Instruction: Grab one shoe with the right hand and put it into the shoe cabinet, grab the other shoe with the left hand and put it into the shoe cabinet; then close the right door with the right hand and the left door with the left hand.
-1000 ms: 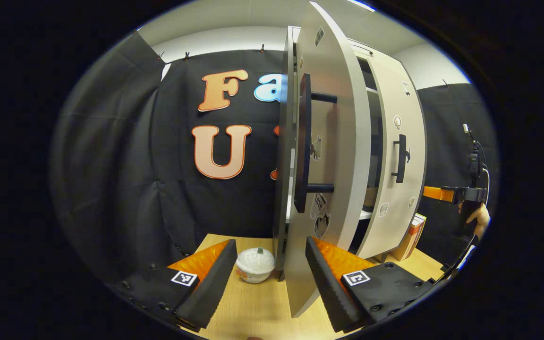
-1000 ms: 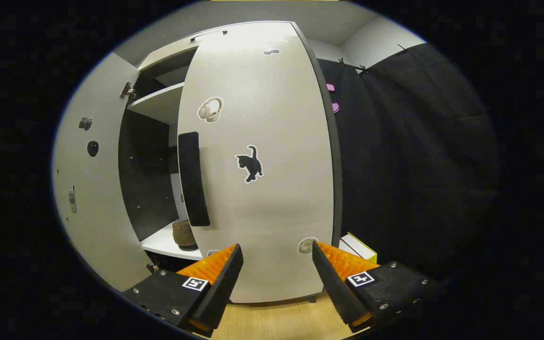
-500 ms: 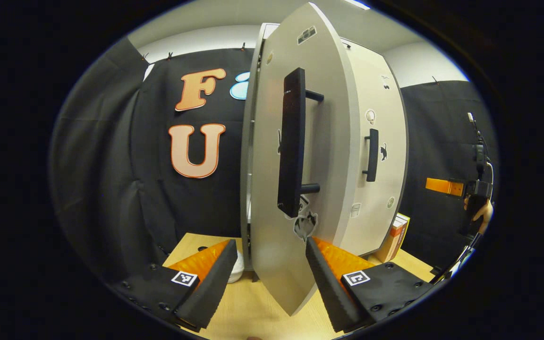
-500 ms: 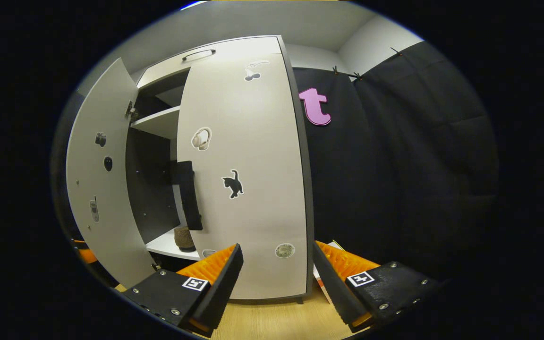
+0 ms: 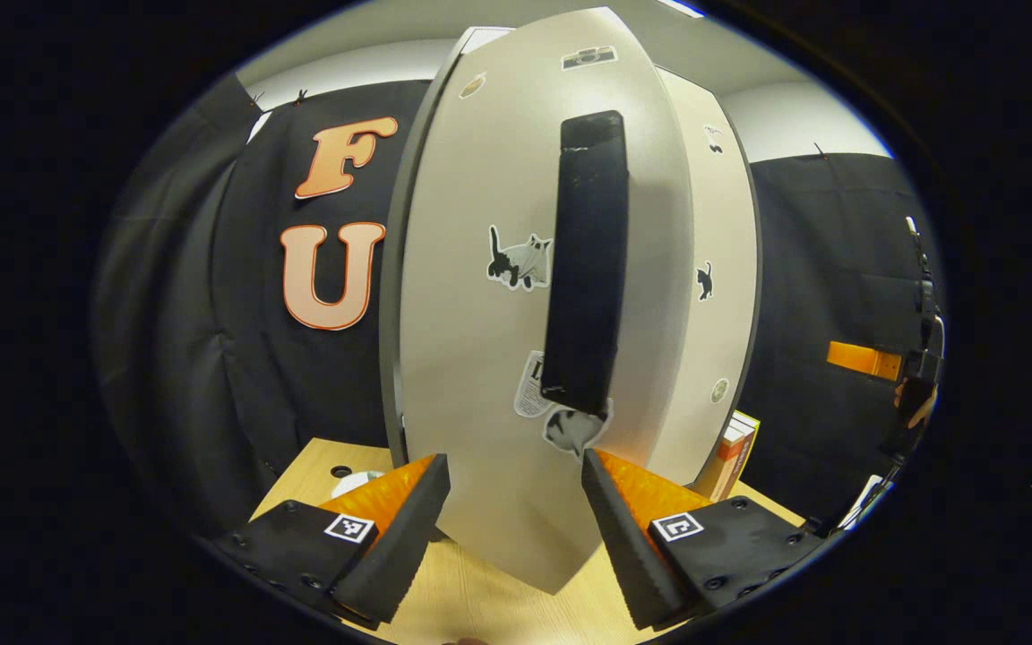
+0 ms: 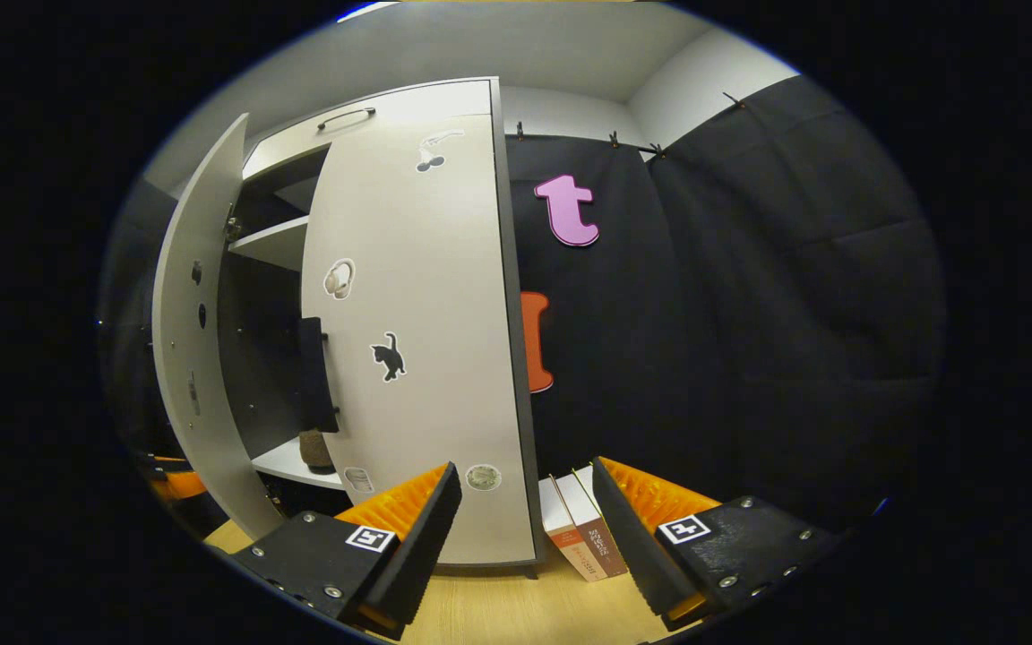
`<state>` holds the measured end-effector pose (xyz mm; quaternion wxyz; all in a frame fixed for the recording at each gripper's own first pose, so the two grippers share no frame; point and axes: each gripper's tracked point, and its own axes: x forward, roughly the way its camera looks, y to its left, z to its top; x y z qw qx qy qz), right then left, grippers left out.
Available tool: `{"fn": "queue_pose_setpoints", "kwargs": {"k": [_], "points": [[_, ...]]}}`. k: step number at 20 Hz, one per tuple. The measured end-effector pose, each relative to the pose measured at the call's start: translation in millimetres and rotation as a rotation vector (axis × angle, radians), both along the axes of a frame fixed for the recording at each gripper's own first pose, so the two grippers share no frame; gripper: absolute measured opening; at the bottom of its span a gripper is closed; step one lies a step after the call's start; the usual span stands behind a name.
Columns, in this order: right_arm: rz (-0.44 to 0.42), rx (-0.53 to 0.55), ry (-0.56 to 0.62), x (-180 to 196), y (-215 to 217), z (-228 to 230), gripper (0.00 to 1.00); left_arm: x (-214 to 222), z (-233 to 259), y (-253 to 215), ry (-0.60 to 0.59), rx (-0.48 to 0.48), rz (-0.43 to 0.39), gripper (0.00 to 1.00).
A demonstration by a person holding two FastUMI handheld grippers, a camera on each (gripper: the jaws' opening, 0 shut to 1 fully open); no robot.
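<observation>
Two doors nearly home. My left gripper (image 5: pixel 511 520), fingers spread and gripping nothing, straddles left door (image 5: pixel 471 358) low edge, angled to nudge it toward shoe cabinet (image 6: pixel 274 260). My right gripper (image 6: pixel 525 528), spread and empty too, hangs near right door (image 6: pixel 426 358); shoe (image 6: pixel 313 448) on inner shelf, far left.

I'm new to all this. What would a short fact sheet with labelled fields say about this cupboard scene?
left door: partly open, handle facing the camera
right door: closed or nearly so
left hand-held gripper: open, close to the left door
right hand-held gripper: open, holding nothing
shoe: on a shelf inside
books: standing beside the cabinet
</observation>
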<state>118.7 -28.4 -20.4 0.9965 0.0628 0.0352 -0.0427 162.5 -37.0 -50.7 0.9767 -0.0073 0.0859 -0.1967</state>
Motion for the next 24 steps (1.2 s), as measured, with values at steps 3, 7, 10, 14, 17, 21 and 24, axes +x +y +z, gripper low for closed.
{"fn": "queue_pose_setpoints", "kwargs": {"k": [3,7,10,14,17,21,24], "points": [[-0.011,-0.016,0.010,0,-13,-6,0.91,22,-7,-12,0.004,0.003,0.020,0.94],[-0.017,-0.023,0.016,3,-25,-12,0.91,43,-16,-23,0.007,0.010,0.045,0.99],[-0.013,-0.022,0.022,9,-31,-17,0.92,56,-15,-36,0.000,0.021,0.060,0.97],[-0.002,-0.009,0.032,18,-36,-24,0.91,58,-15,-39,-0.011,0.031,0.079,0.97],[0.002,-0.003,0.039,26,-39,-29,0.91,63,-18,-42,-0.001,0.014,0.092,0.97],[0.008,-0.003,0.055,37,-41,-36,0.91,68,-19,-44,-0.009,0.025,0.107,0.97],[0.013,0.002,0.062,46,-40,-39,0.92,71,-19,-45,-0.011,0.033,0.117,0.97]]}}
